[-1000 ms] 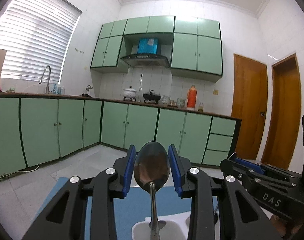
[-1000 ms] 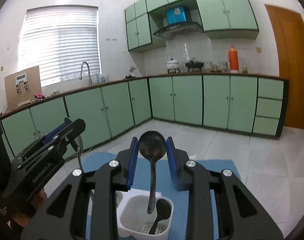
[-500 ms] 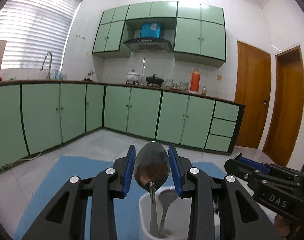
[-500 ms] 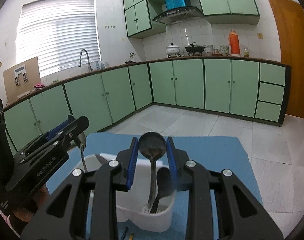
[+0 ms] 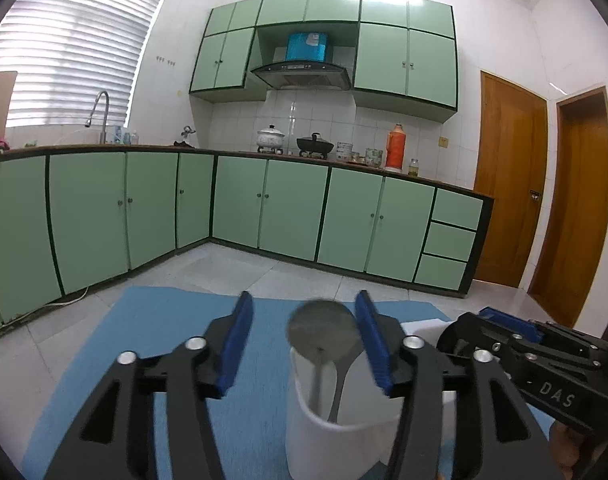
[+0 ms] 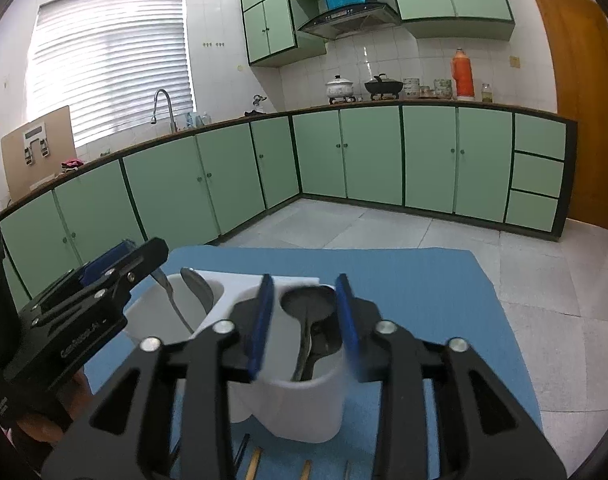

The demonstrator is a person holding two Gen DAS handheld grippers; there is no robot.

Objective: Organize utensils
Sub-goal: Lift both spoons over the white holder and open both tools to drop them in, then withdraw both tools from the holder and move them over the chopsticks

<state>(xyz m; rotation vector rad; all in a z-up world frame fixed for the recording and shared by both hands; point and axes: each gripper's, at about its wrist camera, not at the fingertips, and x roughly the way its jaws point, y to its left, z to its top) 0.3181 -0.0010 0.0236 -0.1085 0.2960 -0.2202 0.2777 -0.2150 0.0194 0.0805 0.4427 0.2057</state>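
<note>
A white plastic utensil holder with rounded compartments stands on a blue mat on the bench. The right wrist view shows two compartments. The left one holds two silvery spoons, bowls up, leaning on its wall. The right one holds a dark spoon and what seems to be a second dark utensil beneath it, hard to tell in the shadow. The right tongs are opening, blue pads clear of the dark spoon's bowl between them. The left tongs are opening too, a blurred spoon standing free in the holder between their pads. Near the bottom edge, thin stick ends, perhaps chopsticks, are cut off; three show.
</note>
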